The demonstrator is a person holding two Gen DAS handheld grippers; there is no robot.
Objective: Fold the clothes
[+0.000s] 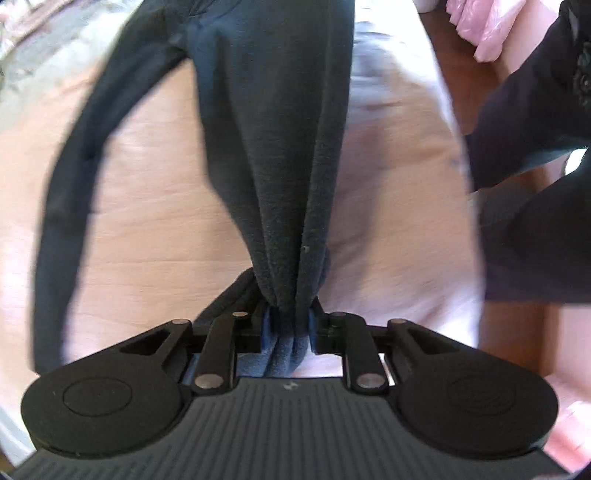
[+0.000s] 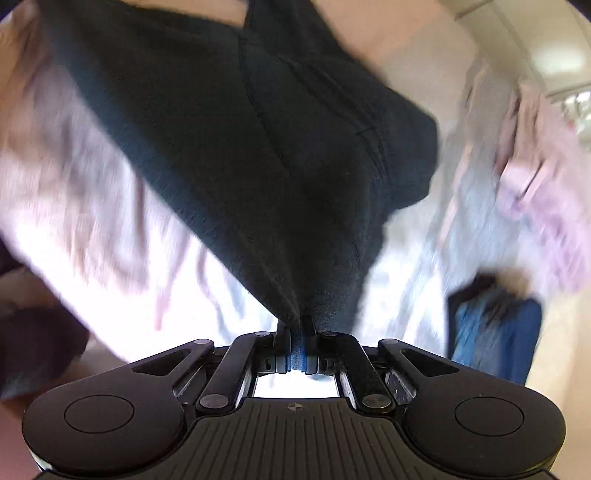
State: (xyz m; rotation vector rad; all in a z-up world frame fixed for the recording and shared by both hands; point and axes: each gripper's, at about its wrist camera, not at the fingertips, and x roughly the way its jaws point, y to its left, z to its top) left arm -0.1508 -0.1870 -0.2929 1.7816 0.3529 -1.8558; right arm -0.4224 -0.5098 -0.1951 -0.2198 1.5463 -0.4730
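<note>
A dark navy garment [image 1: 273, 147] hangs lifted between both grippers. My left gripper [image 1: 289, 325] is shut on a bunched fold of it, and the cloth stretches away from the jaws, with a long dark strip [image 1: 70, 192] curving down the left side. My right gripper [image 2: 296, 350] is shut on another edge of the same dark garment [image 2: 258, 129], which spreads wide above the jaws and shows seams. Both views are blurred by motion.
A pale pink and white sheet [image 1: 388, 155] covers the surface under the garment in the left wrist view and also shows in the right wrist view [image 2: 92, 206]. A pink cloth [image 1: 487, 26] lies far right. A blue item [image 2: 495, 332] and a pink-grey cloth [image 2: 535, 155] lie right.
</note>
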